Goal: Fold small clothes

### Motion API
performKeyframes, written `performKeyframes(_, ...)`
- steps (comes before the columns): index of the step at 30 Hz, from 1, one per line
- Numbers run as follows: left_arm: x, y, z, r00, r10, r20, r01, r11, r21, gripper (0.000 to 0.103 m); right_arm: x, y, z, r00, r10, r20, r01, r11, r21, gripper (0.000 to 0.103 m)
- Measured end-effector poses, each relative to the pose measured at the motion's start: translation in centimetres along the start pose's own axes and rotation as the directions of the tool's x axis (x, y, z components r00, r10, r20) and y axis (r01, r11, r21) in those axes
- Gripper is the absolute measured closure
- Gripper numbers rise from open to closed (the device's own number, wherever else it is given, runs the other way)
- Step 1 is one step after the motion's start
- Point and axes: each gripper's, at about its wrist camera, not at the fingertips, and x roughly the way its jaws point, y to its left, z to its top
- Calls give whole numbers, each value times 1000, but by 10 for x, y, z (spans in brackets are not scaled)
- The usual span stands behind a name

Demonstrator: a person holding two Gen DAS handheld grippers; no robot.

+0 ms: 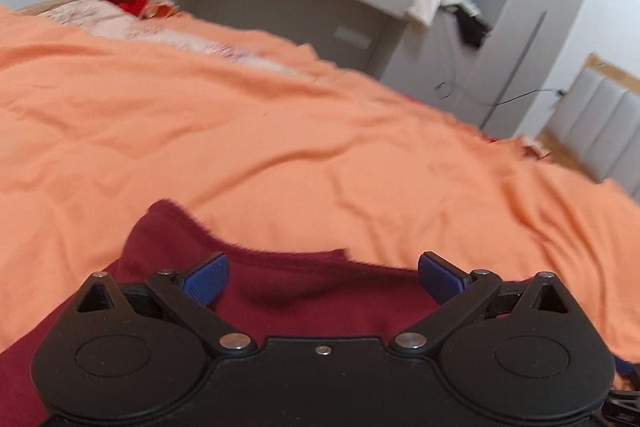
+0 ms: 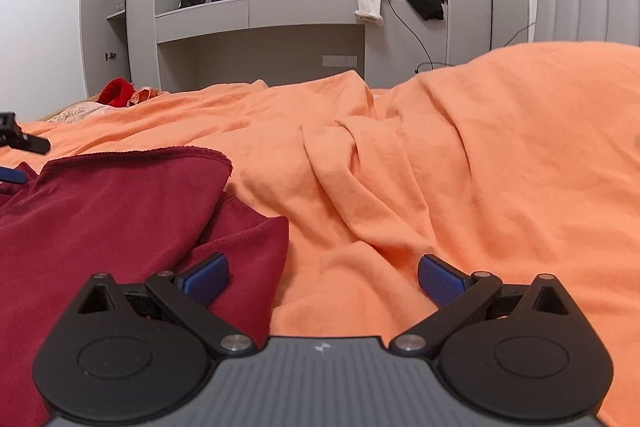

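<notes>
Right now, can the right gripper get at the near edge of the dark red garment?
Probably yes: the right gripper is open, the dark red garment lies beside its left finger, nothing between them.

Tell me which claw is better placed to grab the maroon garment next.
Left, probably. The open left claw sits directly over the maroon garment. The open right claw sits at its edge, mostly over the orange sheet.

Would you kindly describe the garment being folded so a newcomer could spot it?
Find the bed's orange sheet. On its near left part lies the dark red garment, below both open grippers. Unlike the brighter red item at the far edge, it is maroon with a stitched hem.
</notes>
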Motion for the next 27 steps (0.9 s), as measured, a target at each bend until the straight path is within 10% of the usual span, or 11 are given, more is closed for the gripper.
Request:
performKeyframes(4, -6, -12, -3, 997, -69, -31, 70, 996, 60, 1, 3, -5, 0, 1000, 4, -17, -4, 1000, 29, 0)
performKeyframes(8, 1, -21, -15, 993, 70, -90, -58, 990, 132, 1, 5, -7, 0, 1000, 2, -26, -1, 999, 44, 0)
performKeyframes(21, -45, 9, -16, 994, 106, 15, -107, 994, 4, 1, -1, -3, 8, 997, -75, -19, 75, 996, 39, 0)
performKeyframes(27, -80, 14, -11, 964, 264, 25, -262, 963, -69, 1, -14, 7, 16, 989, -146, 10, 146, 989, 27, 0)
